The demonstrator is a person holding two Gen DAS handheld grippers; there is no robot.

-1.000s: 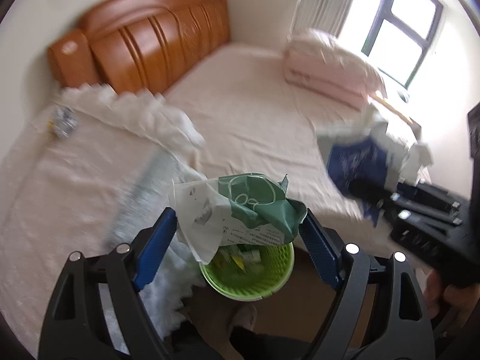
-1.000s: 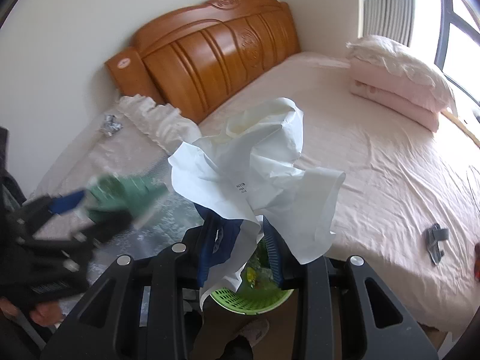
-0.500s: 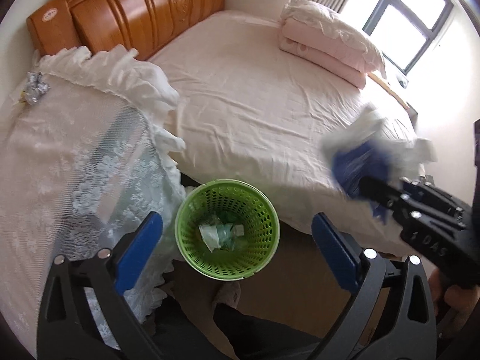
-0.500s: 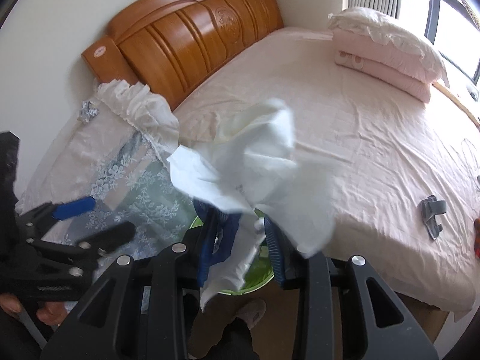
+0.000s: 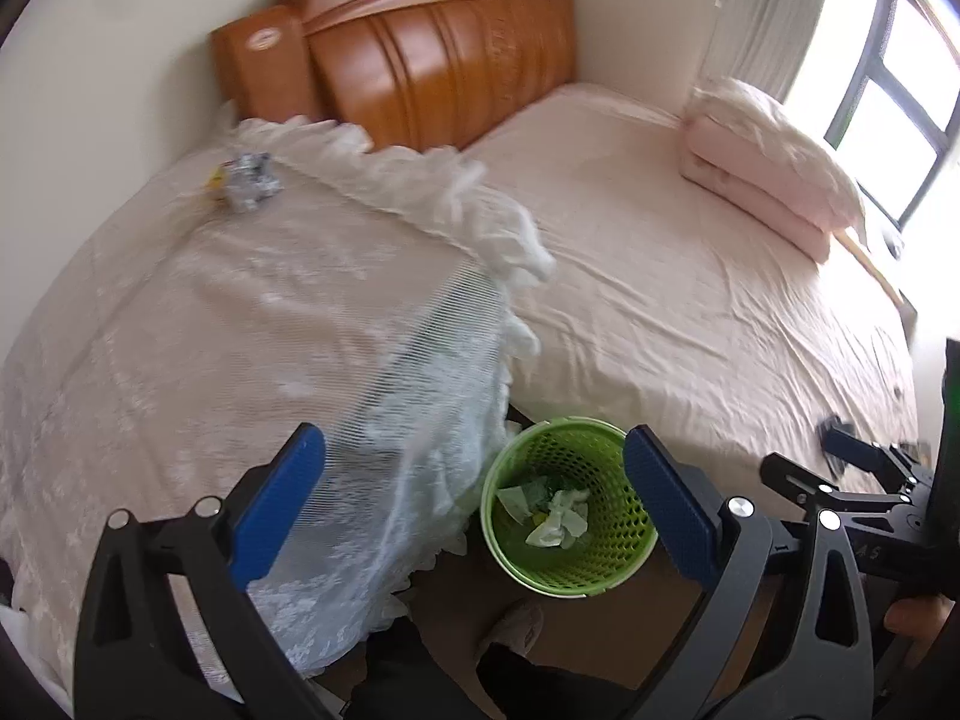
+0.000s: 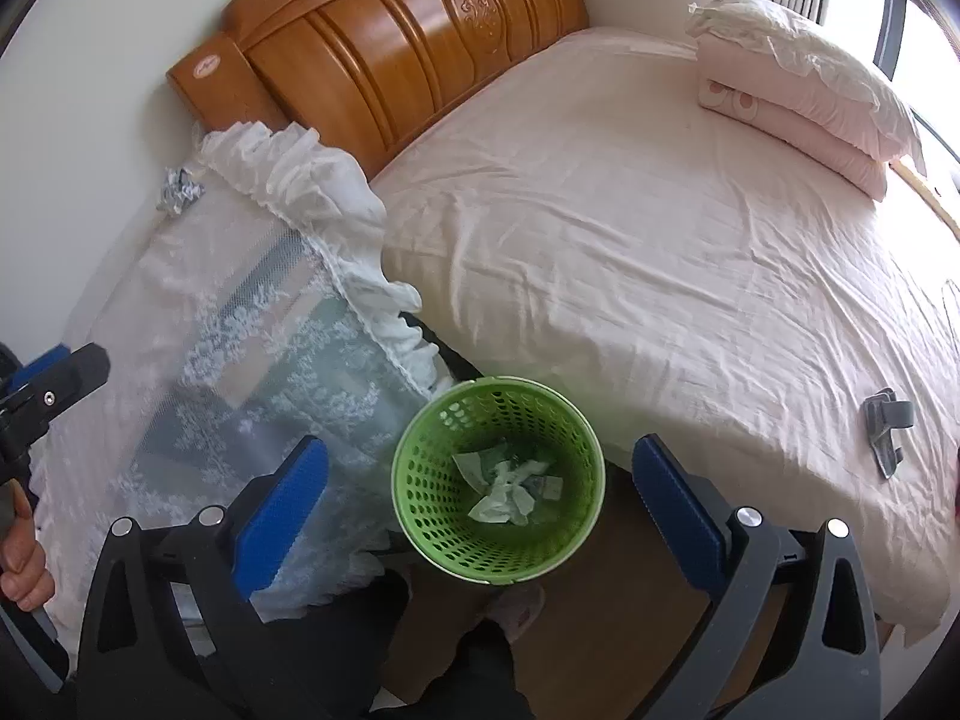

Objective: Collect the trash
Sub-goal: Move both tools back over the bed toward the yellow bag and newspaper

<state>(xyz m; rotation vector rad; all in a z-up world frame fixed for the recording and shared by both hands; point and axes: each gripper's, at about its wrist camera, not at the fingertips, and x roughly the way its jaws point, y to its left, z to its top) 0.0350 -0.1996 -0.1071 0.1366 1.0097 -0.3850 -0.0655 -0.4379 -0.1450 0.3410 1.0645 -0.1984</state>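
A green perforated waste basket [image 5: 606,570] [image 6: 432,504] stands on the floor between the bed and a lace-covered table. Crumpled white and green wrappers [image 5: 555,513] [image 6: 507,489] lie inside it. My left gripper [image 5: 474,510] is open and empty, above and left of the basket. My right gripper [image 6: 480,498] is open and empty, directly over the basket. A crumpled silver foil scrap [image 5: 246,183] [image 6: 179,191] lies at the far end of the lace cloth. A small grey object [image 6: 887,420] lies on the bed's right edge.
A bed with a pink sheet [image 6: 630,228] fills the right side, with a wooden headboard [image 6: 384,54] and folded pink bedding [image 6: 798,90]. The lace-covered table [image 5: 210,330] is on the left. The right gripper shows in the left wrist view [image 5: 852,486]. A foot [image 6: 516,606] is below the basket.
My left gripper dropped the green wrapper into the basket, then swung left. My right gripper opened and let the white paper fall into the basket.
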